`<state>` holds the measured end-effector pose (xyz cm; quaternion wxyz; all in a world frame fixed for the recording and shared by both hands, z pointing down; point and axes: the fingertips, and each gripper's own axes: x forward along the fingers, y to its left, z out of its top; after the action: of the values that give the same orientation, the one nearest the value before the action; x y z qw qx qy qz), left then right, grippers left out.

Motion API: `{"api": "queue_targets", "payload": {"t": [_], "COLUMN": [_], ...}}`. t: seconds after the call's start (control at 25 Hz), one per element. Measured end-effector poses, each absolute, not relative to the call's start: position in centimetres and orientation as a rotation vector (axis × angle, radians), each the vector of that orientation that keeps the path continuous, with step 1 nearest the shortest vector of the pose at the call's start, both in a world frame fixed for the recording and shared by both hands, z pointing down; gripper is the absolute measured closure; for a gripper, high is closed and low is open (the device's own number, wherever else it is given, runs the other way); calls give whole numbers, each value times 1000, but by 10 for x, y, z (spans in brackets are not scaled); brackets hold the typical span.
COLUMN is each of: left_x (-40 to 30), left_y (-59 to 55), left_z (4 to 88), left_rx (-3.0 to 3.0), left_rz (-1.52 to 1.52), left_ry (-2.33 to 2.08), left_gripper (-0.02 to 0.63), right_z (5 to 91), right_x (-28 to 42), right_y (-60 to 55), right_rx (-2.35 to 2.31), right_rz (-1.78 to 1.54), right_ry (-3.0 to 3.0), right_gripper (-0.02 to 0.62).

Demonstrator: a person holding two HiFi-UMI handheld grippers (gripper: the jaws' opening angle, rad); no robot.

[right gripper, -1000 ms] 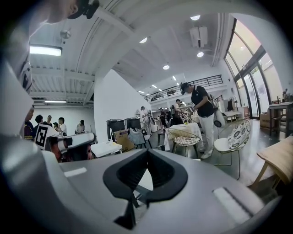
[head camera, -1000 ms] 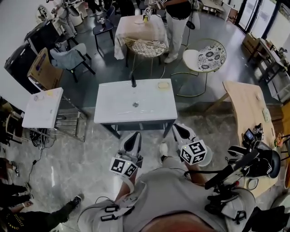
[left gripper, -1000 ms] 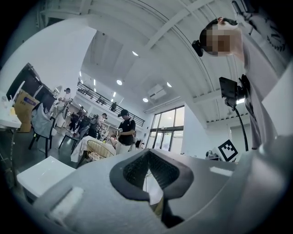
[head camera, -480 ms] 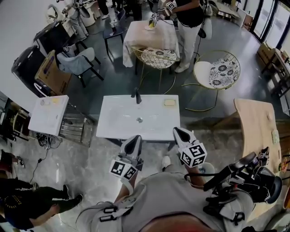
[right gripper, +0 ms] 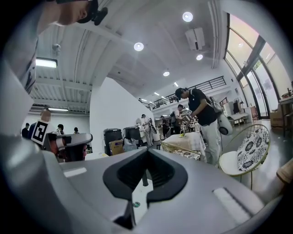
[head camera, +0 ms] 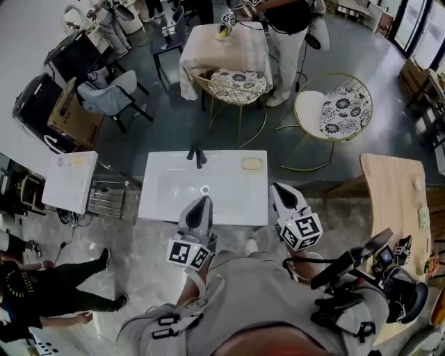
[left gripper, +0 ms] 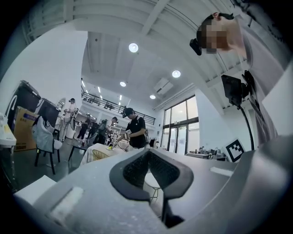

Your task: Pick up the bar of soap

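Observation:
The pale yellow bar of soap [head camera: 252, 164] lies on the back right corner of the white sink top [head camera: 167, 201], right of the black faucet [head camera: 198, 156] and beyond the drain [head camera: 204, 189]. My left gripper [head camera: 201, 202] hangs over the sink top's front edge, shut and empty. My right gripper [head camera: 279, 190] is just off the front right corner, also shut with nothing in it. In the left gripper view the jaws [left gripper: 149, 153] meet and point up into the room. In the right gripper view the closed jaws [right gripper: 146, 153] cover most of the sink; the soap is hidden there.
Two gold wire chairs [head camera: 332, 104] [head camera: 233, 82] and a cloth-draped table [head camera: 222, 42] stand behind the sink, with a person [head camera: 288, 21] beside them. A small white table [head camera: 69, 181] is at the left, a wooden table [head camera: 396, 195] at the right. Another person [head camera: 42, 292] stands lower left.
The sink top has come closer in the head view. Both grippers, earlier short of it over the floor, now reach its front edge. Their jaws stay shut.

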<state>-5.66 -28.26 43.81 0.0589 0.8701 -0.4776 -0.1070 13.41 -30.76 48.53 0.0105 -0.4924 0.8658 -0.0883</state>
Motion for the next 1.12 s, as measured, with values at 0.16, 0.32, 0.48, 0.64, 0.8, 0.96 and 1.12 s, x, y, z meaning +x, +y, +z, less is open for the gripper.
{"api": "queue_targets", "payload": {"t": [0.16, 0.32, 0.48, 0.64, 0.8, 0.96, 1.12], "left_x": [-42, -26, -19, -15, -20, -32, -40], "left_y": [-300, -308, -312, -313, -311, -312, -309], "left_z": [428, 423, 425, 420, 414, 420, 424], "left_rx": [2657, 2713, 2735, 2755, 2782, 2769, 2766], "left_rz": [-332, -300, -291, -322, -340, -343, -337], "left_ry": [-1439, -1395, -1345, -1286, -1242, -1237, -1227], "left_gripper": [609, 607, 607, 607, 607, 608, 609], "right_z": [475, 469, 465, 459, 449, 447, 445], "right_x": [135, 135, 137, 140, 139, 129, 119], "right_y": [-320, -323, -321, -314, -308, -306, -305], "right_rx": [-1463, -1439, -1473, -1528, -1577, -1593, -1610], "right_rz": [-214, -196, -198, -177, -159, -135, -100], "right_ry": [2730, 2731, 2697, 2671, 2644, 2644, 2638], "right_gripper": [594, 594, 594, 594, 594, 594, 594]}}
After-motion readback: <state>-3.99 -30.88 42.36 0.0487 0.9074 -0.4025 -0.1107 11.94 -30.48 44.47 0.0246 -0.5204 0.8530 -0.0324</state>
